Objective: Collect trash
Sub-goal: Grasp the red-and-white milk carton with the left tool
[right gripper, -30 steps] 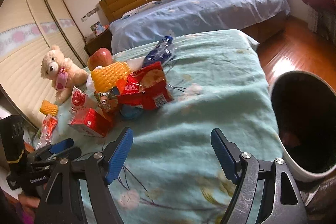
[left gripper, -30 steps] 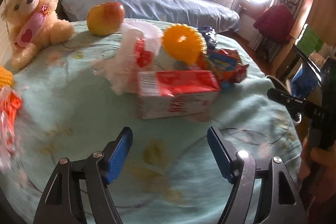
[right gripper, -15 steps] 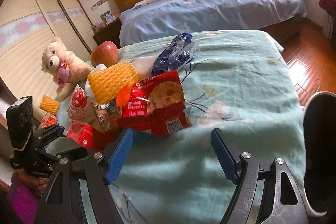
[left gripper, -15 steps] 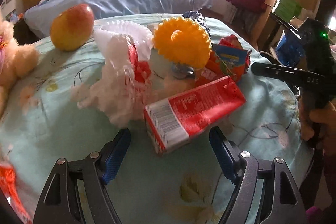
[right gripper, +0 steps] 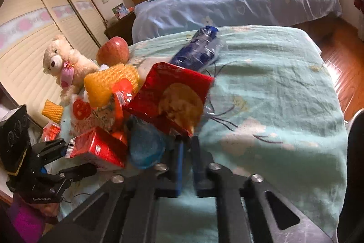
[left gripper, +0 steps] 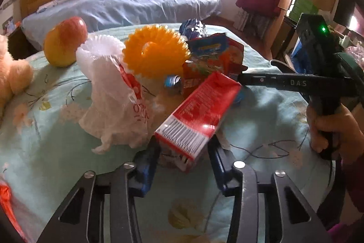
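Observation:
A pile of trash lies on the green-clothed table (right gripper: 273,106). My left gripper (left gripper: 184,165) is shut on the near end of a red carton (left gripper: 198,115), also seen in the right wrist view (right gripper: 97,149). My right gripper (right gripper: 187,147) is shut on the lower corner of a red snack wrapper (right gripper: 173,95). Around them lie a white plastic bag (left gripper: 111,95), an orange foam net (left gripper: 154,56), a blue wrapper (right gripper: 200,49) and a blue lid-like piece (right gripper: 145,149).
An apple (left gripper: 66,44) and a teddy bear (right gripper: 66,65) sit at the table's far left. A small orange net (right gripper: 52,109) and red wrapper (right gripper: 50,131) lie near the left edge. A dark bin rim (right gripper: 355,152) is at right. A bed stands behind.
Both grippers moved in toward the pile and closed: the left around the red carton, the right onto the red snack wrapper. The carton and wrapper look tilted up.

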Demonstrator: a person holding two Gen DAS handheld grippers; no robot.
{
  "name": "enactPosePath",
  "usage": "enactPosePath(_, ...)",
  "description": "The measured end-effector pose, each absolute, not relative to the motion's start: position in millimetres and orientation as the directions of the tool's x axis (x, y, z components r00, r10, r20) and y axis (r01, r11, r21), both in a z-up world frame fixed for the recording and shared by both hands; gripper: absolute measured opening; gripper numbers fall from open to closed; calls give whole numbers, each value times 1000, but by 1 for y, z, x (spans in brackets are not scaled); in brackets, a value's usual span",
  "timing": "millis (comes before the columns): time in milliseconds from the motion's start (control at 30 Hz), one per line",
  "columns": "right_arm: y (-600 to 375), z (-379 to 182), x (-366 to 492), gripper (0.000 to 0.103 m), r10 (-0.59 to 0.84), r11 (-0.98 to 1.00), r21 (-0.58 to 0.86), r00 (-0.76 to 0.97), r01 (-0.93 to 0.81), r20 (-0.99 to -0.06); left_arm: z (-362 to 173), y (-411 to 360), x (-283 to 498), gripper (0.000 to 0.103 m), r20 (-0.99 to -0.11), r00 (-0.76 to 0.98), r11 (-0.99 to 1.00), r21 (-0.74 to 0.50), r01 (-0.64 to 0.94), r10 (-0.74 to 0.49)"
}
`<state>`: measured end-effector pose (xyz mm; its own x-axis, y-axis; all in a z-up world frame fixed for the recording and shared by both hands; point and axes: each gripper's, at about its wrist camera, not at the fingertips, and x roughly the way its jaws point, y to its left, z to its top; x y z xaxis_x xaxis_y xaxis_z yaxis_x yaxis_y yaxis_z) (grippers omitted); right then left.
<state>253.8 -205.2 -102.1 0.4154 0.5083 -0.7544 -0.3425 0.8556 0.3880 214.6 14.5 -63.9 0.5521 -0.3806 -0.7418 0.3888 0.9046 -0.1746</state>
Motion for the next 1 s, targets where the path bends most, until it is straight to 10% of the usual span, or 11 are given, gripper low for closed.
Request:
enactPosePath(267,-218,-90,235,0,509,858,393,446,-332,-736,-58,-1,177,35,-710,582,903,-187,387,-397)
enactPosePath(433,-217,-89,235,13,529,846,412,432,-339,-730,-60,-2,158,35,-708,607,921,-168,353,-361)
enactPosePath(567,-201,-89,231,43,549,827,404,406,-390,-730,-59,12,146,35,-701,637,942,-170,289,-322)
enactPosePath(1000,-150,-100,242,49,466,834,251,384,-492,-797,-60,10,145,37,-713,652,963,-140,229,-259)
